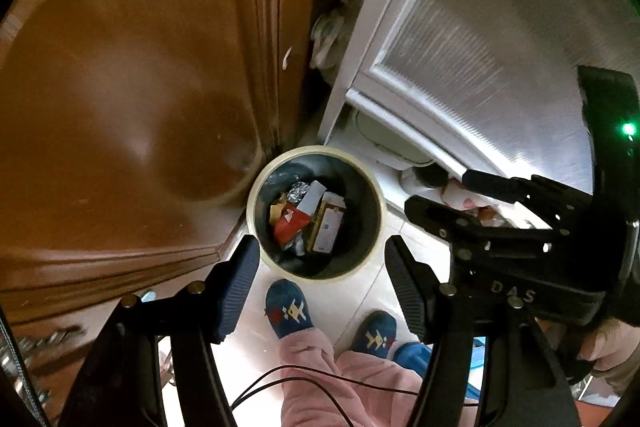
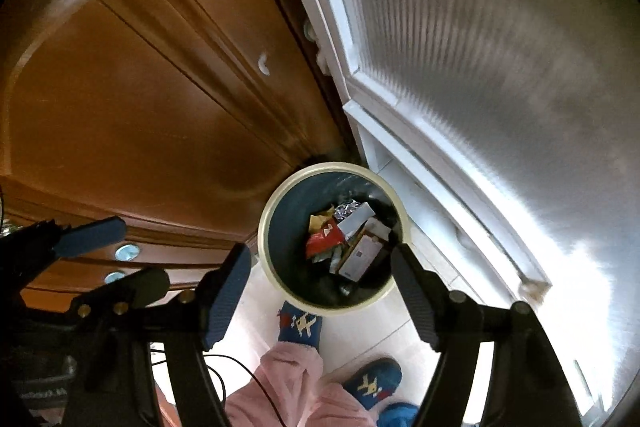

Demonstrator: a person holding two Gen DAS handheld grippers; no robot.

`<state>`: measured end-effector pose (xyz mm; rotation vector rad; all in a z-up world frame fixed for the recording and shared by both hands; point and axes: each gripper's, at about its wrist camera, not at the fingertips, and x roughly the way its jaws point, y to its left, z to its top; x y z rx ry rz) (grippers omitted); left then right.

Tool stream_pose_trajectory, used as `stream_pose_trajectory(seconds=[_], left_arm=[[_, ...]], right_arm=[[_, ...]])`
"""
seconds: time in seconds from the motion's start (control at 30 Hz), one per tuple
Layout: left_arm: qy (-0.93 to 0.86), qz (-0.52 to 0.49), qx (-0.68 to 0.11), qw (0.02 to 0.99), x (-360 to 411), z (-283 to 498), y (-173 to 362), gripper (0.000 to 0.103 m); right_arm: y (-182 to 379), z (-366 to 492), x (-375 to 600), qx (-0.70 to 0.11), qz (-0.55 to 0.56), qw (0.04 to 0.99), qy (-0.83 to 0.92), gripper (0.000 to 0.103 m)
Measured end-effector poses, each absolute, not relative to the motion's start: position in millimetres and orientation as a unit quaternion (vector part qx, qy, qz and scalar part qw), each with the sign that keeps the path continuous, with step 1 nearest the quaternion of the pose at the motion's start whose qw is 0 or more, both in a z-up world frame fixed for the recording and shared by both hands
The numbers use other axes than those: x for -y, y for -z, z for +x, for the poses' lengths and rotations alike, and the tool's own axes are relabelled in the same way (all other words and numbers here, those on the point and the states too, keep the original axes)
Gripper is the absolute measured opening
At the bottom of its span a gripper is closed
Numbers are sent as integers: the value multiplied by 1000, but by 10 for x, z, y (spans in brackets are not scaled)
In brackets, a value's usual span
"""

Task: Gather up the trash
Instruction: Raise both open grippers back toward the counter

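Both grippers, left gripper (image 1: 322, 279) and right gripper (image 2: 324, 297), gape over one bin (image 1: 256, 195)

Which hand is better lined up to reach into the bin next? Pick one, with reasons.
Left, narrowly: the bin sits centred between the open, empty left tongs; the right tongs, also empty, sit slightly off-centre.

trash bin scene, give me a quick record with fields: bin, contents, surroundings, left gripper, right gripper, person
bin: round trash bin, cream rim, dark inside, on pale tiled floor
contents: red wrapper, white cartons, crumpled foil
surroundings: brown wooden cabinet to one side, white-framed ribbed glass door to the other
left gripper: open, empty, above the bin
right gripper: open, empty, above the bin
person: blue patterned slippers, pink trousers
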<state>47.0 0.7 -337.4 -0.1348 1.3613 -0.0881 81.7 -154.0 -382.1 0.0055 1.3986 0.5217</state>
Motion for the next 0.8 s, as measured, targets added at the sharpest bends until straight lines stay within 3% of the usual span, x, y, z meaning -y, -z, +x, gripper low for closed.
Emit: stream_pose_trajectory(seconds=[0.63, 0.8], left_arm=[[59, -32, -536, 841, 380, 3, 1015, 64], [55, -1, -498, 865, 511, 38, 472, 64]], right_arm=[[1393, 365, 2139, -544, -6, 797, -261, 73], [999, 415, 2312, -507, -2, 825, -252, 73]])
